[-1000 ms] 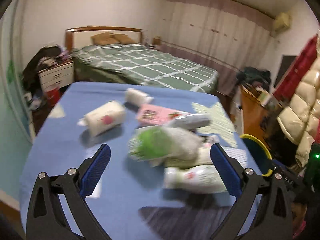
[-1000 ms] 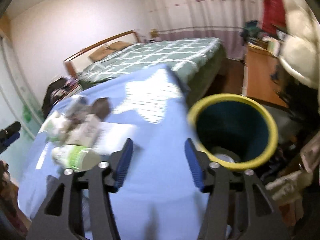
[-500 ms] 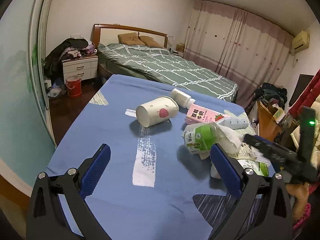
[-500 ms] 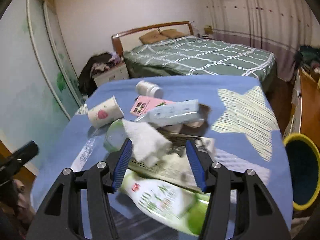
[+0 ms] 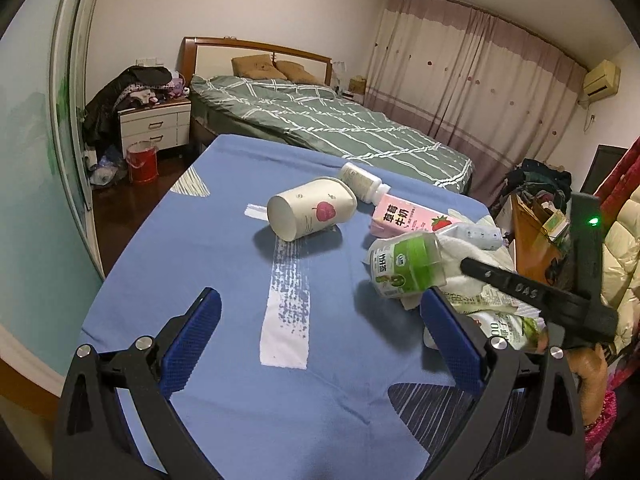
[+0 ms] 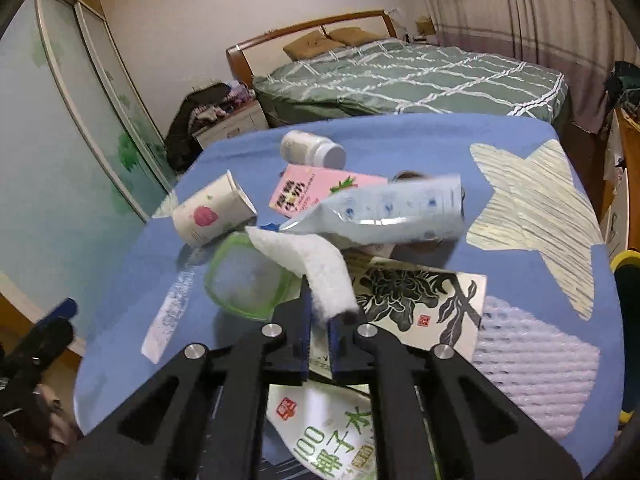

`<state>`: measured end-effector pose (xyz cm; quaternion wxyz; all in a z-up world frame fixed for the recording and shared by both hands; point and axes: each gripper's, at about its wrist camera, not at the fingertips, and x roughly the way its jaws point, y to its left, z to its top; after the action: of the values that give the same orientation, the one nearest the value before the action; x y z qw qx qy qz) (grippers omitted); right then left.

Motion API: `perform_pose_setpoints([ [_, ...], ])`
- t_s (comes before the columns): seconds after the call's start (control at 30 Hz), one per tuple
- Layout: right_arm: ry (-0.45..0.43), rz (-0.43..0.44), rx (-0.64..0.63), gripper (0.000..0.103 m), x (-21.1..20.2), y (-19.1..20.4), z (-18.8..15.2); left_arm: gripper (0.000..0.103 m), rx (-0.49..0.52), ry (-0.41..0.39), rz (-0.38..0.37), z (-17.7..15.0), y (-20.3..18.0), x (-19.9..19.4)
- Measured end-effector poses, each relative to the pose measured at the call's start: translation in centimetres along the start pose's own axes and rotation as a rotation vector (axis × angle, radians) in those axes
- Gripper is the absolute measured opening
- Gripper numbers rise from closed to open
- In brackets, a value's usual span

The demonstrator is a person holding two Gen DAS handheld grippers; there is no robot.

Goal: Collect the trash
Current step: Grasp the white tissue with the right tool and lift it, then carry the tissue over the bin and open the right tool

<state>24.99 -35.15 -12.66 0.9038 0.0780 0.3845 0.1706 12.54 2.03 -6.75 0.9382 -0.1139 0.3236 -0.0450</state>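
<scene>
Right gripper (image 6: 318, 338): clenched on white tissue (image 6: 308, 268), at near right edge of blue tablecloth (image 5: 224, 248). Left gripper (image 5: 320, 340): spread wide, holding nothing, over near edge. Beneath tissue: green-labelled pouch (image 6: 328, 436), flower-printed packet (image 6: 416, 300). Just beside, on its side: green-capped clear cup (image 5: 408, 266). Mid-cloth: pale blue tube (image 6: 384, 212), pink strawberry milk carton (image 5: 404, 218), paper cup (image 5: 312, 212) on its side. Toward far edge: white pill bottle (image 5: 362, 182), lying down. Off right edge: yellow-rimmed bin (image 6: 628, 264).
</scene>
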Motion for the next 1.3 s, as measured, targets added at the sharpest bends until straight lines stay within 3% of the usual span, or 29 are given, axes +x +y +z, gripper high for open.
perform_pose_setpoints([
  [0.73,-0.157,0.123,-0.078,0.005,-6.5,5.2,4.2,0.098,0.013,0.033,-0.012,-0.8,-1.0,1.9],
  [1.07,-0.308,0.135,-0.074,0.005,-14.3,3.9,5.1,0.098,0.031,0.048,-0.019,-1.0,-1.7,2.5],
  [1.3,-0.365,0.151,-0.102,0.005,-18.6,3.2,6.4,0.098,0.056,0.061,-0.024,-1.1,-2.8,3.0],
])
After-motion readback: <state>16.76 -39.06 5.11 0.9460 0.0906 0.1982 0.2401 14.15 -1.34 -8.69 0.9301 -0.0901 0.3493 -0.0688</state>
